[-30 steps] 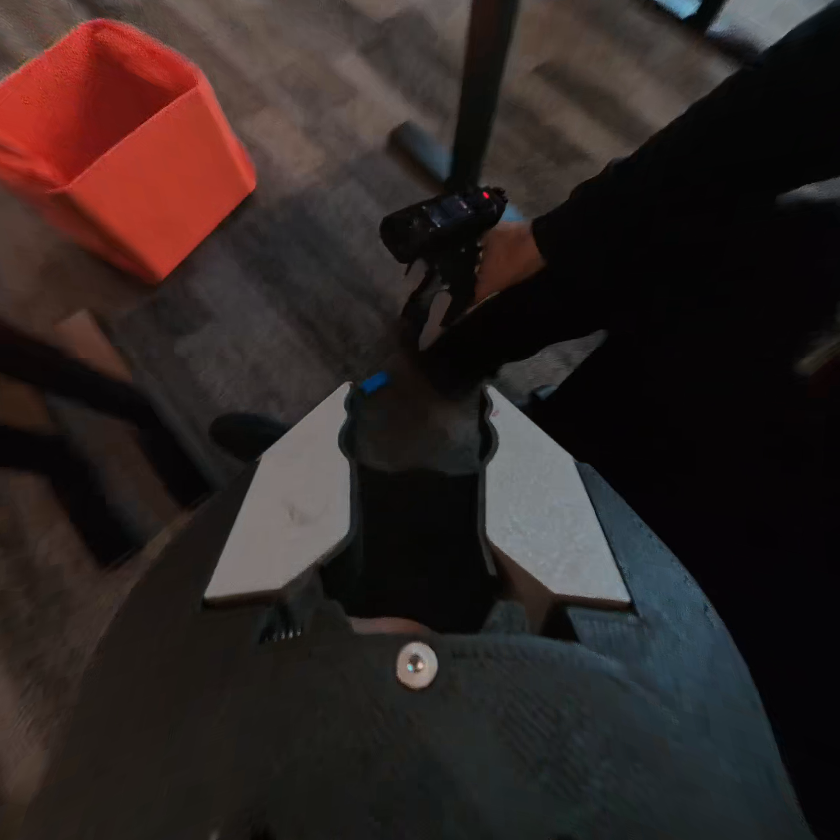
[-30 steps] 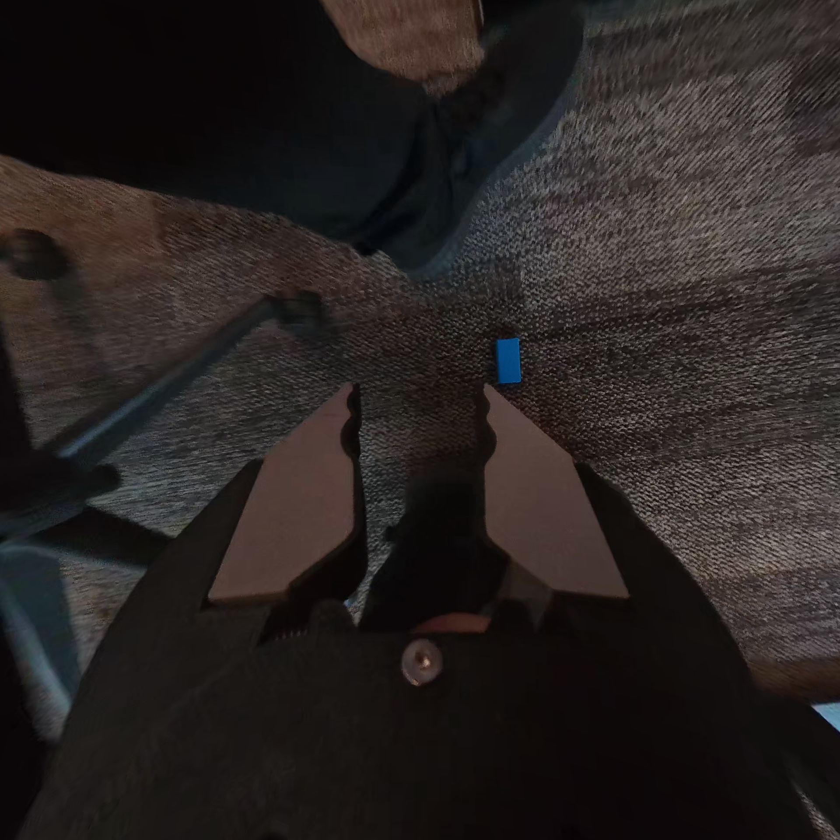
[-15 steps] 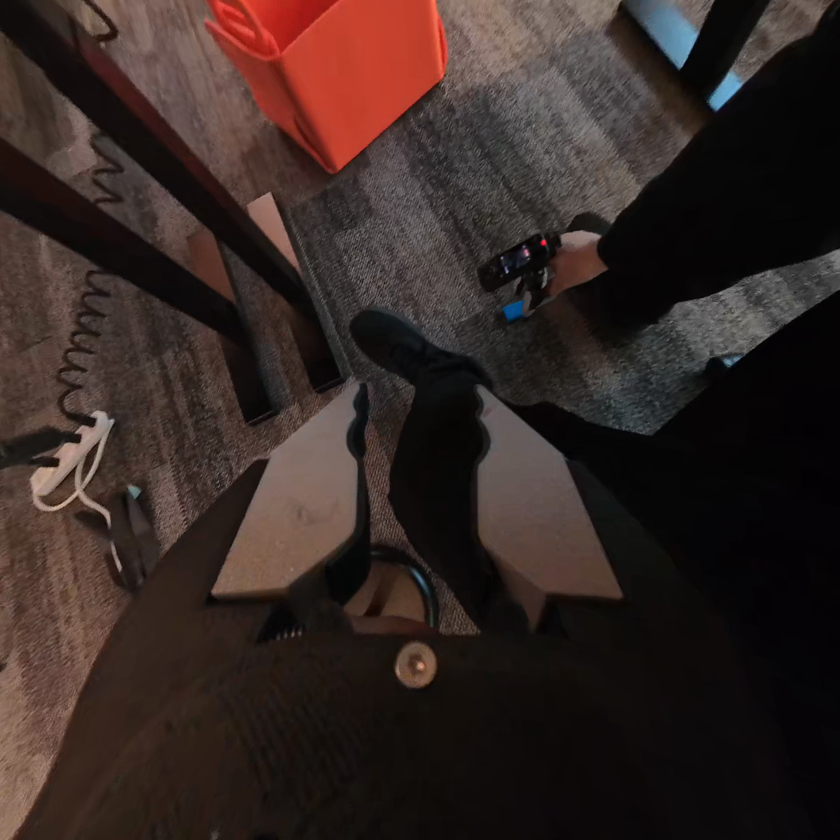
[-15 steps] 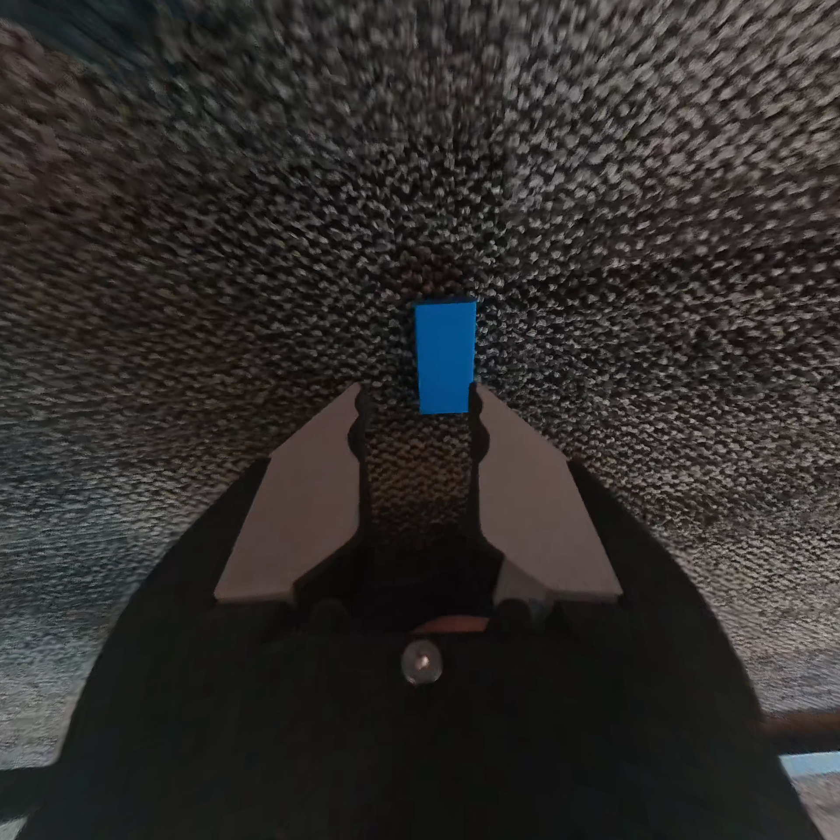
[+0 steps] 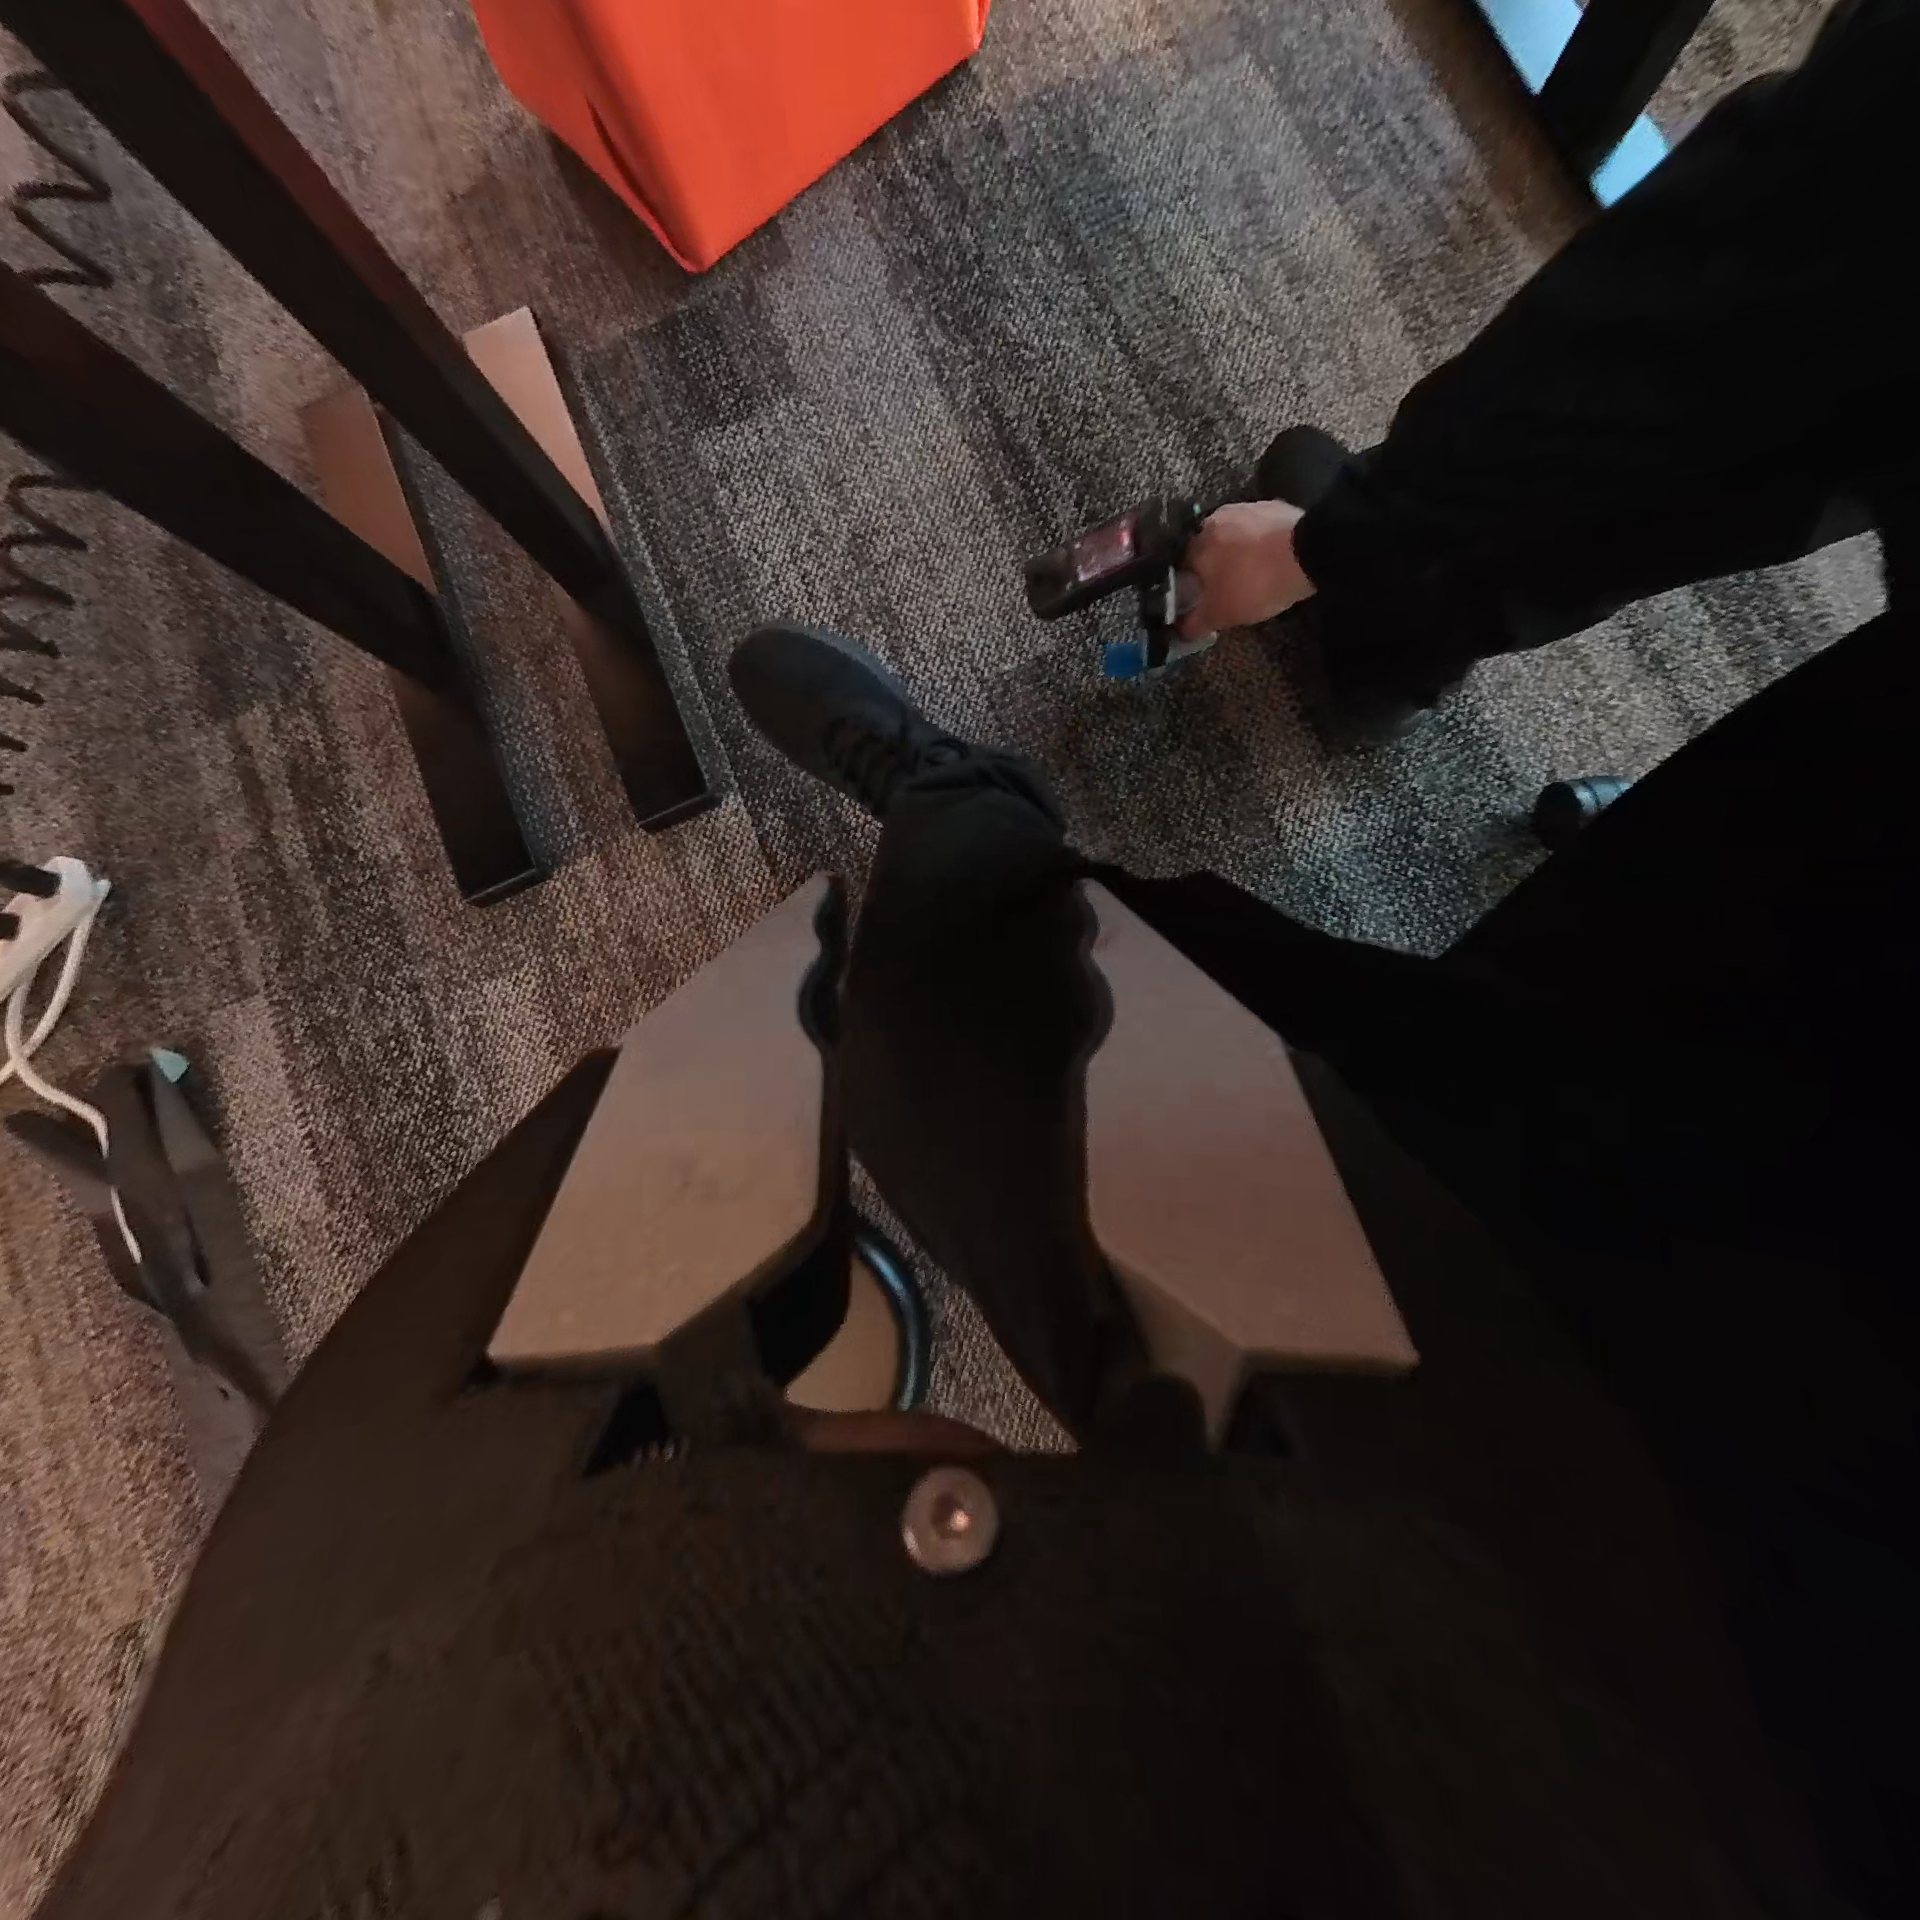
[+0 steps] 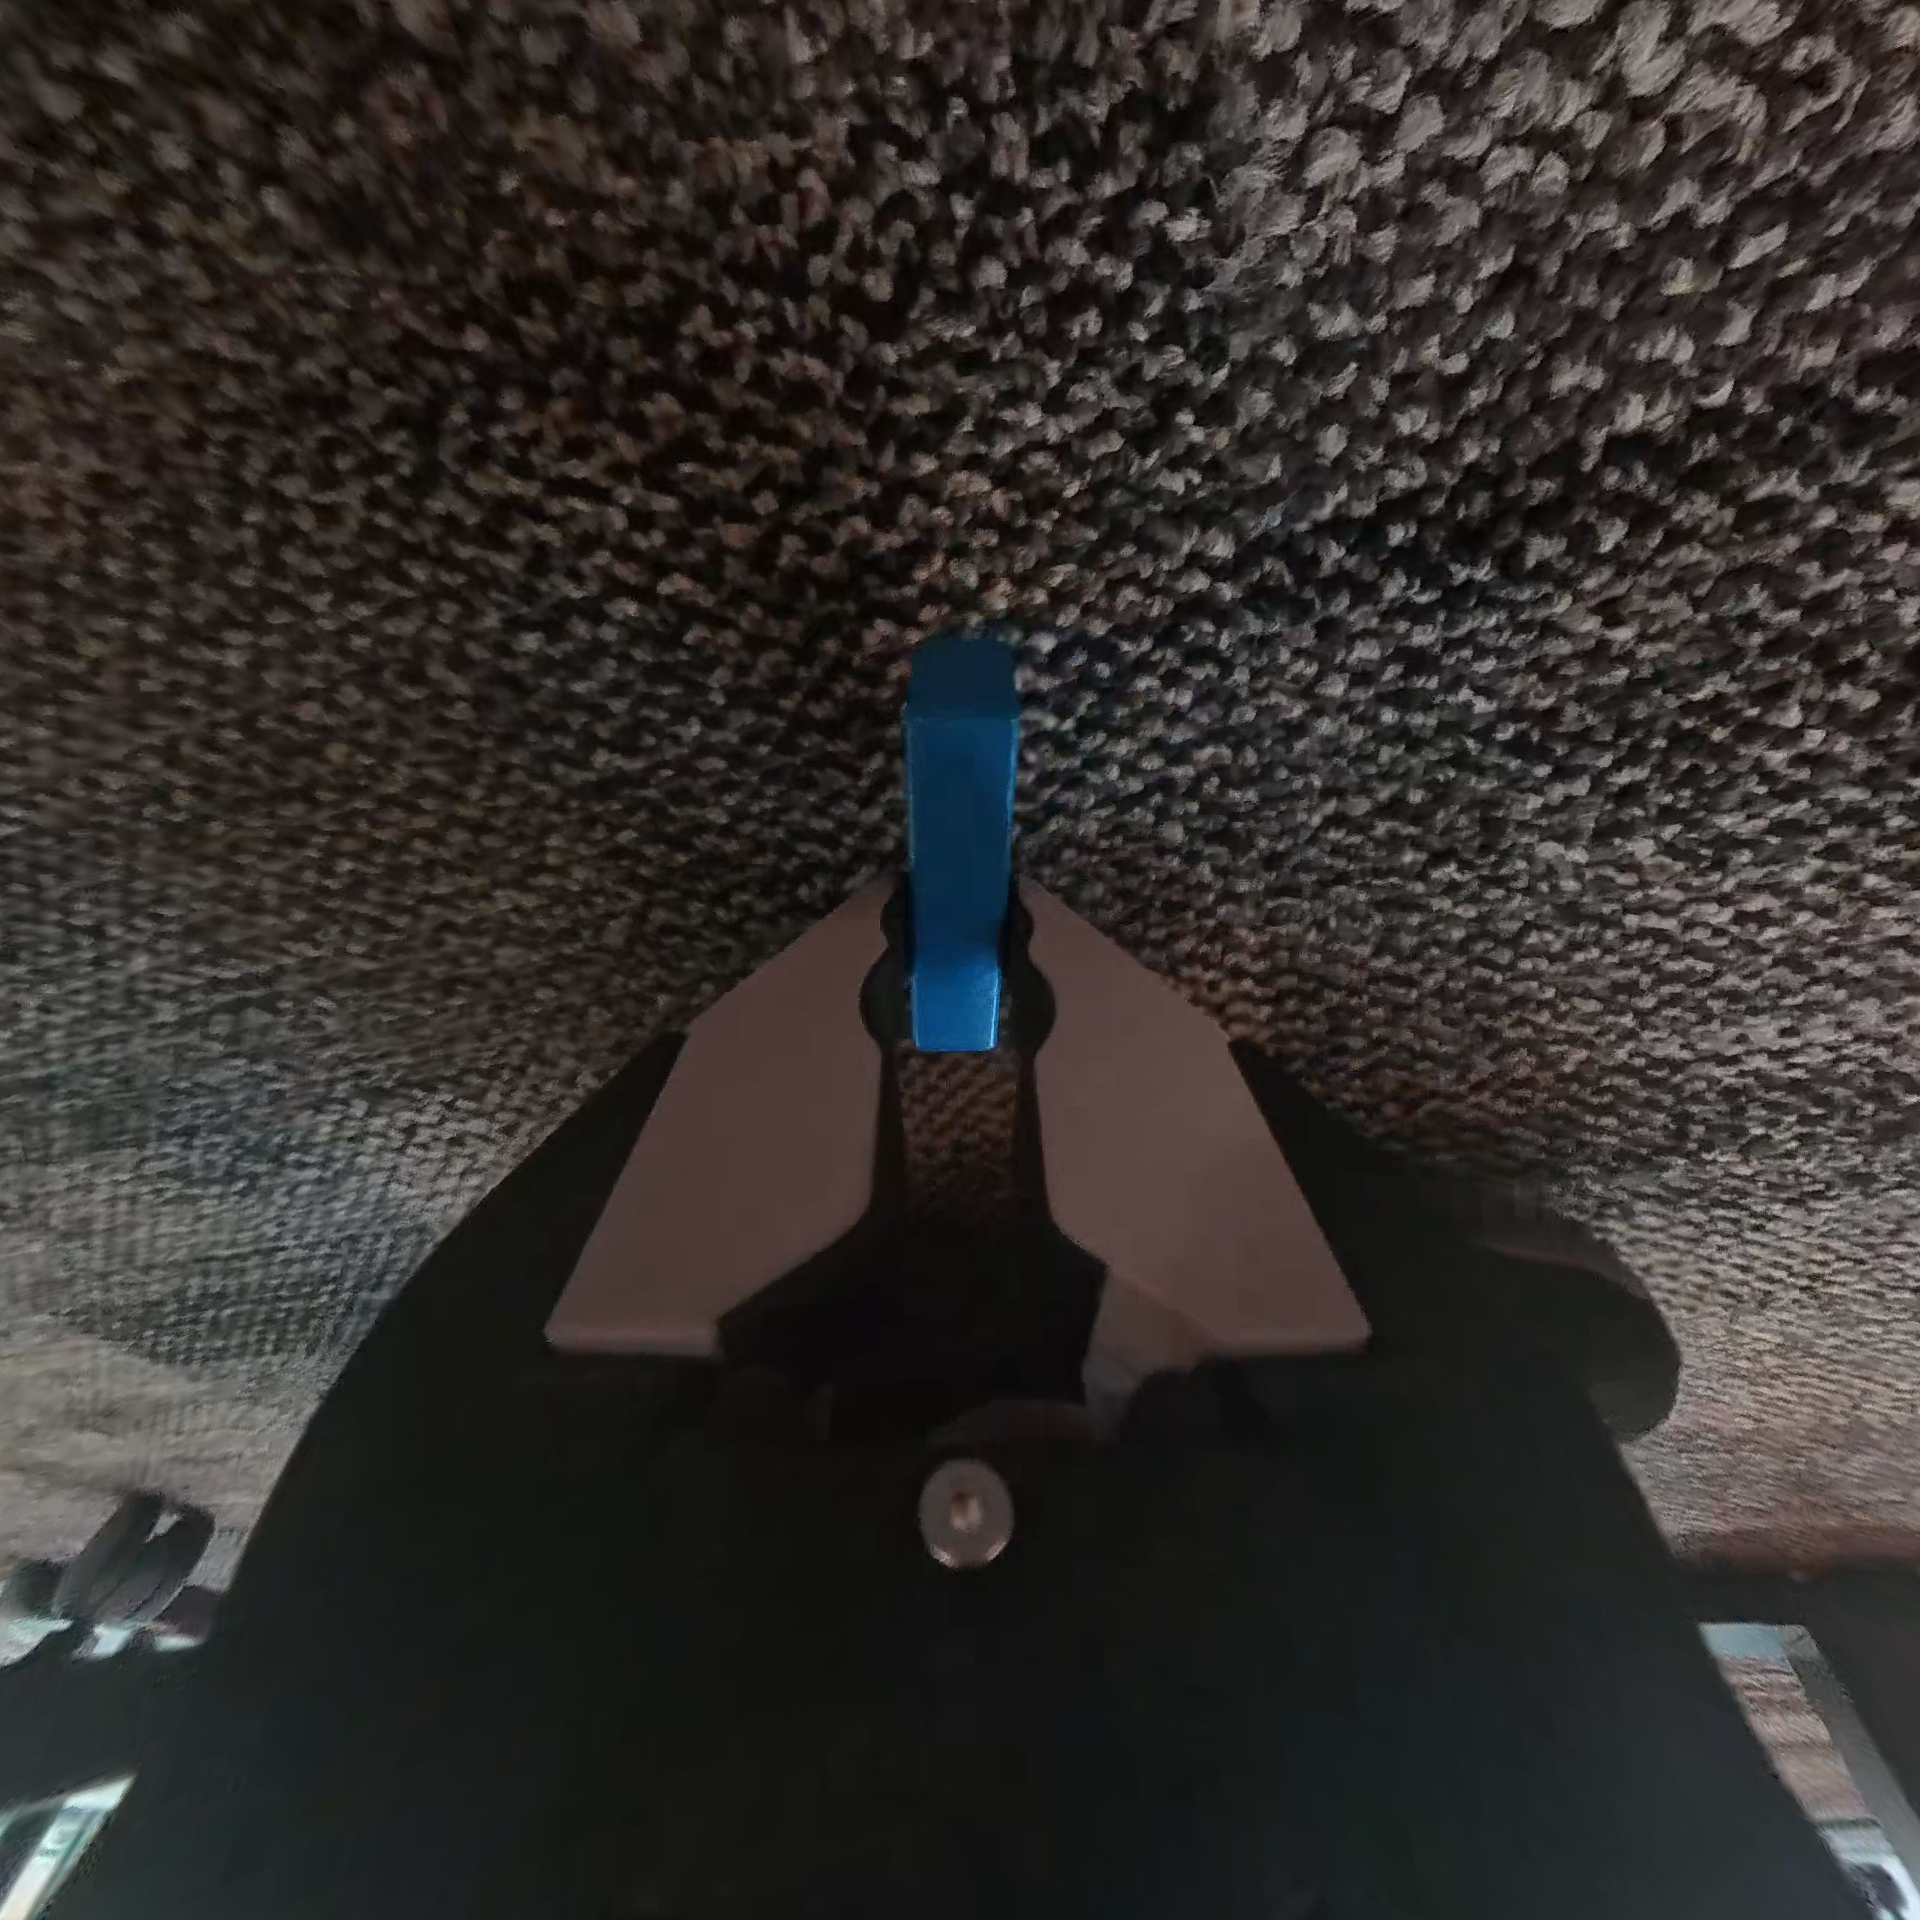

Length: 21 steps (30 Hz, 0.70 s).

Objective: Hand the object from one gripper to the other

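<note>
A small blue block [image 6: 958,810] lies lengthwise on the grey carpet [image 6: 1351,520]. My right gripper [image 6: 958,894] is down at the carpet, and its two fingers are closed against the sides of the block's near end. In the left wrist view the right gripper [image 5: 1153,644] shows far off at the floor, held by a hand in a black sleeve, with the blue block [image 5: 1122,659] at its tip. My left gripper [image 5: 956,904] is open and empty, held high above the floor and far from the block. A person's dark trouser leg shows between its fingers.
An orange fabric box [image 5: 727,104] stands on the carpet at the top. Dark table legs [image 5: 312,291] cross the left side. A white power strip with cable [image 5: 42,914] lies at the far left. A black shoe [image 5: 831,717] rests near the middle. The gap from one gripper's tips to the other's is roughly 65 cm.
My right gripper has dropped to the carpet, moved forward around the blue block and narrowed its fingers onto it. The left gripper has moved only slightly and stays open.
</note>
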Available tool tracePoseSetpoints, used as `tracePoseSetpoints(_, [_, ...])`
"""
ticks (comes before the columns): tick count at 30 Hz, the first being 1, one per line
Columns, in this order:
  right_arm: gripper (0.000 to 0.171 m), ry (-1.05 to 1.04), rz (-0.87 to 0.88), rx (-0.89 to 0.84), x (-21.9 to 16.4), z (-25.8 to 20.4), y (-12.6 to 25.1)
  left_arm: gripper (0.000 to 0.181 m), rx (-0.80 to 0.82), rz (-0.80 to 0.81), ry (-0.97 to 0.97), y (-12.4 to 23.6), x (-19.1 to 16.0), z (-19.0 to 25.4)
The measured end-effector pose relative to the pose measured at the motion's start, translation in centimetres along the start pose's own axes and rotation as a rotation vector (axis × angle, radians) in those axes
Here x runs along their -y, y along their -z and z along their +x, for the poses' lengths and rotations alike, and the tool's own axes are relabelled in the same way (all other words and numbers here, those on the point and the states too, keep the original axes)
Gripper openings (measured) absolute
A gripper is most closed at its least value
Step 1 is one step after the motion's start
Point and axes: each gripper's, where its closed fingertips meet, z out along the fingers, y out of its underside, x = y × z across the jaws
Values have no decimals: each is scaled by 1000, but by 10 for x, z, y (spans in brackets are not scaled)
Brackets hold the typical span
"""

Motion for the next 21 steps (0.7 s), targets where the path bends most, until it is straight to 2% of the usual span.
tracePoseSetpoints(4, [14, 17, 7, 9, -12, -7, 39, 34, -28, 95, -44, 11, 25, 7])
tracePoseSetpoints(8, [14, 42, 84, 72, -19, -29, 104, 34, -75, 192, -59, 25, 51, 18])
tracePoseSetpoints(12, [14, 113, 204, 71, -19, -51, 185, 26, -62, 314, -161, 40, 77, 20])
tracePoseSetpoints(16, [14, 175, 317, 40, -28, -82, 278, 28, -64, 417, -119, 59, 106, 17])
tracePoseSetpoints(21, [14, 245, 455, -28, -63, -129, 400, 27, -56, 501, -159, 73, 132, 29])
